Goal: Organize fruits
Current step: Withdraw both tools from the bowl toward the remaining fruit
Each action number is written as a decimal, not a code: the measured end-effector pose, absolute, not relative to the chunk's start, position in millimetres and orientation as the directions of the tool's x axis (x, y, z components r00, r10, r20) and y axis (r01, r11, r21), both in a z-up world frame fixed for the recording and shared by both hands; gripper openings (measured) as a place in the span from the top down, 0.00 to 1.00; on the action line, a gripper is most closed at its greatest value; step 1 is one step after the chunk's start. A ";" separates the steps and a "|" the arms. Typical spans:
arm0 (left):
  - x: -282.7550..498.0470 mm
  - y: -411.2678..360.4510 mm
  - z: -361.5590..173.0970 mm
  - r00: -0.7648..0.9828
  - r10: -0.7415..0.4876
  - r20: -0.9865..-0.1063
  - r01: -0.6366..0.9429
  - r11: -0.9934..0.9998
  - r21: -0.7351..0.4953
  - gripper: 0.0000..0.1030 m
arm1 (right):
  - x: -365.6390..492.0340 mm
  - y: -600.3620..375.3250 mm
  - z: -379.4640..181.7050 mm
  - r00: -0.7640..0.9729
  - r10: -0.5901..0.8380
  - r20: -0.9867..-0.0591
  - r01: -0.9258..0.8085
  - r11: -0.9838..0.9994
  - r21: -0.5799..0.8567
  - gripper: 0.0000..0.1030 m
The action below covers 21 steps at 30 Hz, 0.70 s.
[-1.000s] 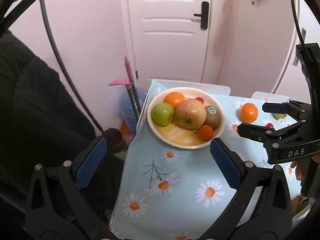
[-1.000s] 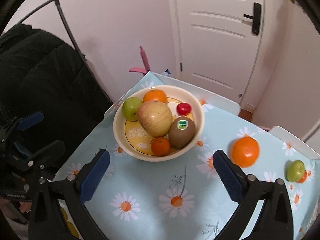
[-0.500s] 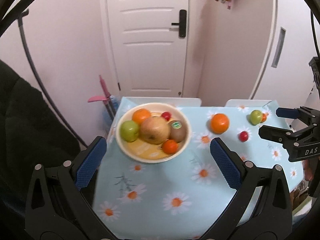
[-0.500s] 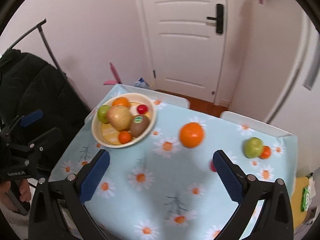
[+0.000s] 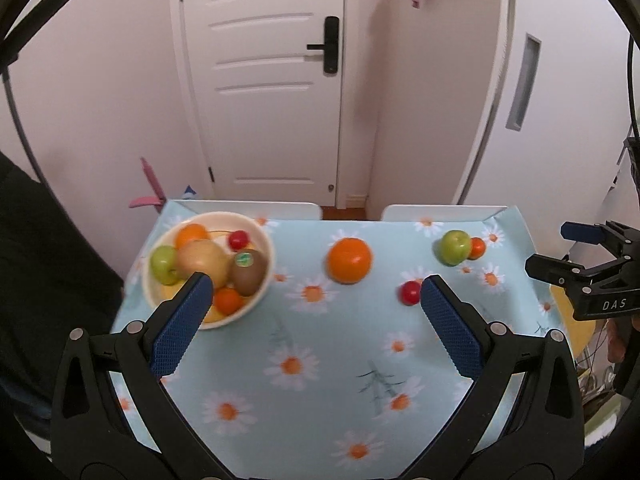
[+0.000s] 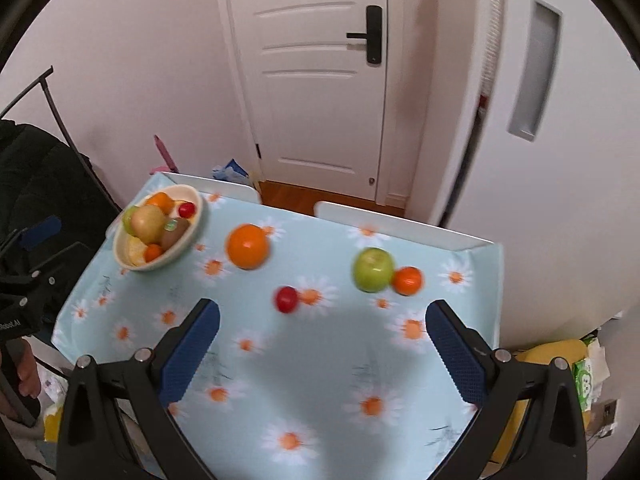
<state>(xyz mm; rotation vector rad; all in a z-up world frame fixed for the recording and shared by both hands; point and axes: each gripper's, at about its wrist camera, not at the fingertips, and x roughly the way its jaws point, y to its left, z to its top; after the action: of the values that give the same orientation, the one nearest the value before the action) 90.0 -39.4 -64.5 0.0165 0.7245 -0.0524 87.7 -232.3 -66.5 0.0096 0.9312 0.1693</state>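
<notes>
On table's left, bowl holding 6 fruits, 4 loose beside it, both grippers' fingers wide, empty

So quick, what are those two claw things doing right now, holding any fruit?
Left gripper: open, holding nothing, above the tablecloth.
Right gripper: open, holding nothing, also above the cloth.

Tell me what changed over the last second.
Both grippers, left and right, pulled back from the bowl and swung right, so the loose orange, green apple and red fruit came into view. Both stayed open and empty; no fruit moved.
</notes>
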 end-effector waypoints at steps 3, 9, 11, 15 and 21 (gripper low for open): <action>95.2 -58.8 -73.8 0.743 -0.043 -0.668 0.049 0.999 -0.009 0.00 | 90.7 -253.3 -76.4 0.570 0.157 -0.806 -0.153 0.985 0.083 0.00; 107.7 -96.6 -101.6 0.732 -0.030 -0.681 0.031 0.999 -0.011 0.00 | 105.0 -287.8 -103.7 0.533 0.202 -0.822 -0.212 0.972 0.102 0.00; 113.3 -106.7 -112.1 0.727 -0.025 -0.686 0.029 1.000 -0.006 0.00 | 110.9 -295.3 -113.5 0.522 0.210 -0.827 -0.235 0.967 0.097 0.00; 127.1 -124.3 -135.4 0.709 -0.025 -0.705 0.030 1.000 -0.006 0.00 | 124.8 -308.2 -133.9 0.504 0.230 -0.833 -0.274 0.957 0.099 0.00; 148.5 -144.2 -168.7 0.679 -0.029 -0.733 0.042 0.999 0.000 0.00 | 145.3 -318.8 -162.9 0.493 0.214 -0.843 -0.319 0.946 0.054 0.01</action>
<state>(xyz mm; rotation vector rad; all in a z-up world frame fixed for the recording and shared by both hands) 148.5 -144.2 -168.7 0.0174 0.8233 -0.0396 145.3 -318.8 -162.9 -0.1145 1.0054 0.3242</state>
